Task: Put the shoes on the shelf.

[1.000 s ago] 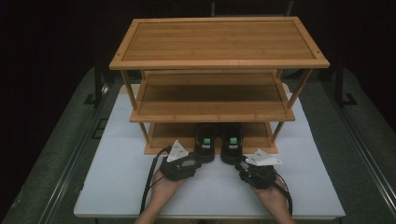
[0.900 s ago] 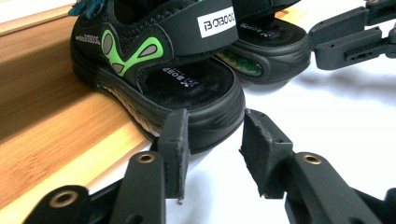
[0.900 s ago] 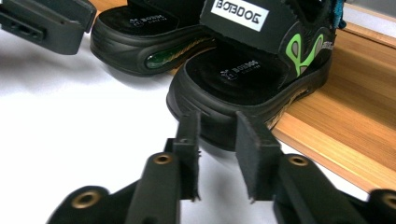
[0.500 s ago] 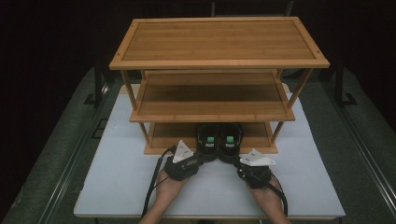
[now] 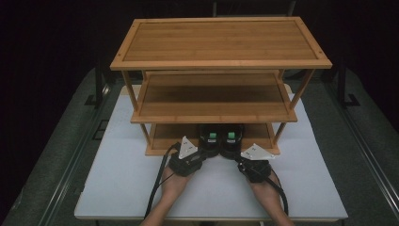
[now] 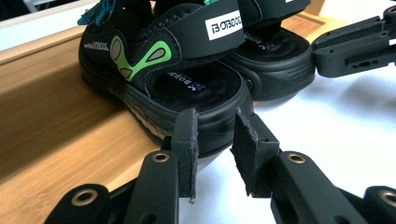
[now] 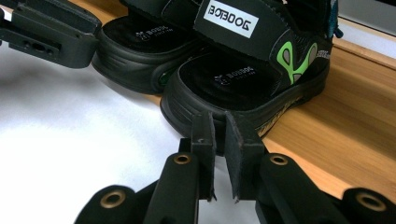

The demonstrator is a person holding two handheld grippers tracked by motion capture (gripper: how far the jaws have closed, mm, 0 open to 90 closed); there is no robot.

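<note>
Two black sandals with green marks stand side by side on the bottom shelf (image 5: pixel 169 136) of a bamboo rack, heels at its front edge. My left gripper (image 5: pixel 206 153) (image 6: pixel 215 123) has just been closing; its jaws stand nearly together with nothing between them, tips at the heel of the left sandal (image 5: pixel 210 137) (image 6: pixel 187 84). My right gripper (image 5: pixel 234 154) (image 7: pixel 218 122) has closed the same way, tips at the heel of the right sandal (image 5: pixel 231 137) (image 7: pixel 247 79), holding nothing.
The three-tier rack's top shelf (image 5: pixel 221 42) and middle shelf (image 5: pixel 211 96) are bare and overhang the sandals. The rack stands on a white table (image 5: pixel 117 179) with dark floor around it. Both heels jut slightly past the shelf edge.
Both grippers' jaws have narrowed and moved inward and forward. The sandals have slid a little deeper under the middle shelf and closer together.
</note>
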